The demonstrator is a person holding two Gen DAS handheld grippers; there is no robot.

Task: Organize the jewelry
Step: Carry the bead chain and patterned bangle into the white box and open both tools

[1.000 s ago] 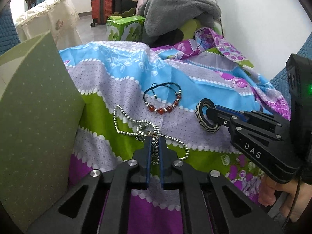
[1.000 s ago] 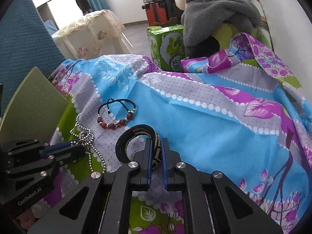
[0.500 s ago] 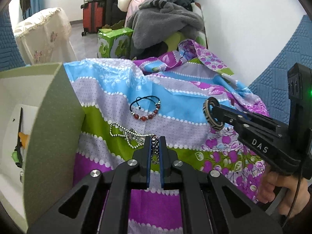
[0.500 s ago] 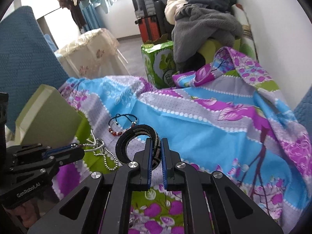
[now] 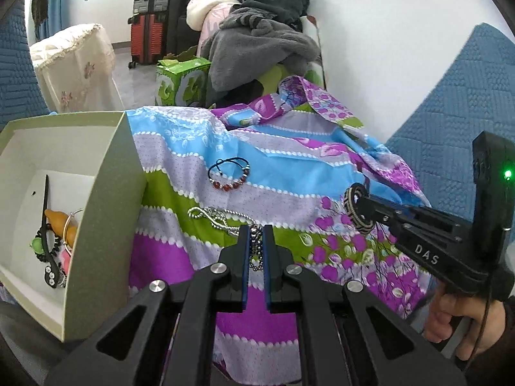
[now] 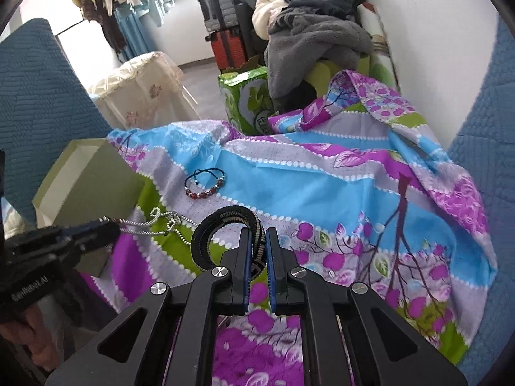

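My left gripper [image 5: 256, 230] is shut on a silver bead necklace [image 5: 214, 217]; its chain trails off the patterned cloth, also seen from the right wrist as the necklace [image 6: 151, 223] hanging from the left gripper [image 6: 112, 228]. My right gripper [image 6: 257, 234] is shut on a black-and-white woven bangle [image 6: 222, 217], lifted above the cloth; in the left wrist view the bangle [image 5: 354, 207] sits at the tip of the right gripper [image 5: 362, 201]. A red bead bracelet [image 5: 230, 175] on a black cord lies on the cloth. The green open box [image 5: 106, 199] stands at the left.
The box holds a black hair stick [image 5: 48, 231], an orange piece and a bangle. The colourful cloth [image 6: 322, 173] covers the surface. Behind it are a green carton [image 5: 182, 80], a grey clothes pile [image 5: 257, 45] and suitcases. Blue quilted cushions flank both sides.
Both grippers have risen with their loads: the necklace is pulled up off the cloth and the bangle is lifted clear. The inside of the box has come into the left wrist view.
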